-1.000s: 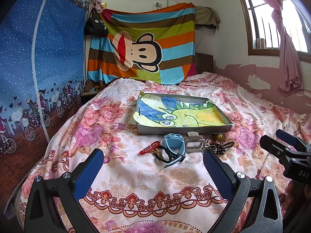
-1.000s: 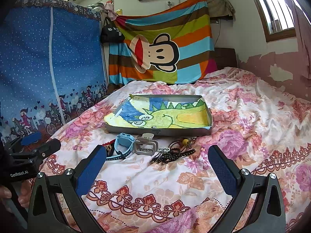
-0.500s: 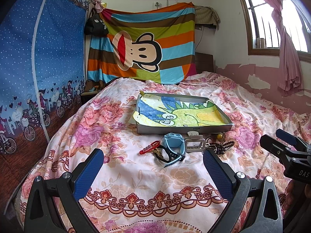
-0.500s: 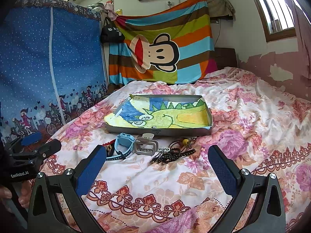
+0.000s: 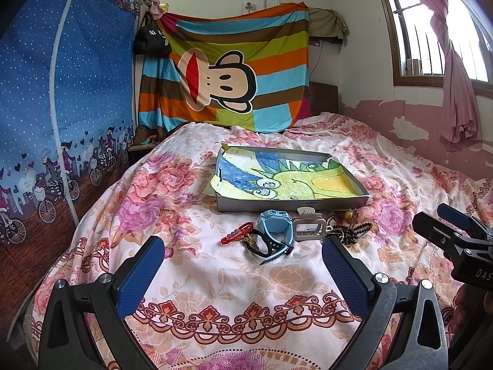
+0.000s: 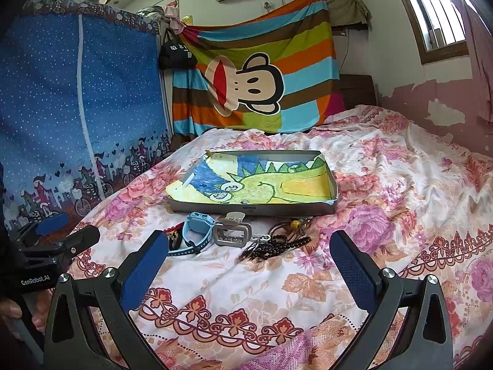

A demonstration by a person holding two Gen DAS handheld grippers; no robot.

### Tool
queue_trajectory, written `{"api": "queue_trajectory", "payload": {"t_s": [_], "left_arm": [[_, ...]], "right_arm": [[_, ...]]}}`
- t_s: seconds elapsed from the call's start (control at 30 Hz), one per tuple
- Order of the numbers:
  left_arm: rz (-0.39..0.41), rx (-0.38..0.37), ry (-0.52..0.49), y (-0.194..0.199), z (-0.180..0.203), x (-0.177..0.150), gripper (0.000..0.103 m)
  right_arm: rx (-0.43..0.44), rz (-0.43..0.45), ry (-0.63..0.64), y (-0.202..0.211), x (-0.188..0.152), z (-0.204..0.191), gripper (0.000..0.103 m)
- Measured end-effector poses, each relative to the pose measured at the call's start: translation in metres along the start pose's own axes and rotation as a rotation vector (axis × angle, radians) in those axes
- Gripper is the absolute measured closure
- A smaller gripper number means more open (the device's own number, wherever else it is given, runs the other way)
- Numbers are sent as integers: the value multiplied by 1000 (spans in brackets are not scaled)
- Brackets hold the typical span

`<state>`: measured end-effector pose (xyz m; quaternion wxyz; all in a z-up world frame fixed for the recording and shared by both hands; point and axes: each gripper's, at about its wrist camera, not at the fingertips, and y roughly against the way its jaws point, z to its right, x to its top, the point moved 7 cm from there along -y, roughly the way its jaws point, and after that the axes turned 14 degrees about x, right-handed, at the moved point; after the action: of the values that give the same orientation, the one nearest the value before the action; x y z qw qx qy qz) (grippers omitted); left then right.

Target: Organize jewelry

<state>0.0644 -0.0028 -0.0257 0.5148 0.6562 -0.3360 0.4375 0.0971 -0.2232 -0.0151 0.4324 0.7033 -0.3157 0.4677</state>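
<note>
Both claws wide open above the bed, holding nothing.

The left claw (image 5: 243, 262) and right claw (image 6: 249, 256) hover near the jewelry: blue watch (image 5: 274, 226), red bracelet (image 5: 236, 232), hair clip (image 6: 231, 232) and dark beads (image 6: 277, 246), lying just beside the tray (image 5: 292, 205).

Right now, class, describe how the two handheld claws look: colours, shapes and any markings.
The left claw and the right claw match: black angular frames with silver screws and two fingers faced with textured blue pads. White lettering reads "GenRobot.AI" on the left body and "DAS" on the right.
</note>
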Motion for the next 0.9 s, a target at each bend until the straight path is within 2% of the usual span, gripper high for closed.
{"api": "queue_trajectory", "payload": {"t_s": [0.13, 0.23, 0.33, 0.57, 0.73, 0.9], "left_arm": [[-8, 5, -3, 0, -1, 0, 0], [-35, 12, -11, -8, -3, 1, 0], [-86, 9, -24, -21, -6, -4, 0], [-231, -31, -5, -61, -23, -9, 0], [-299, -73, -14, -89, -17, -8, 0], [-351, -89, -37, -117, -12, -10, 10]], "right_arm": [[16, -19, -16, 0, -1, 1, 1], [73, -53, -52, -13, -6, 4, 1], [104, -71, -78, -21, -9, 12, 1], [112, -148, -60, -48, -5, 27, 1], [121, -197, -43, -73, 2, 36, 1], [143, -258, -20, -99, 3, 40, 1]]}}
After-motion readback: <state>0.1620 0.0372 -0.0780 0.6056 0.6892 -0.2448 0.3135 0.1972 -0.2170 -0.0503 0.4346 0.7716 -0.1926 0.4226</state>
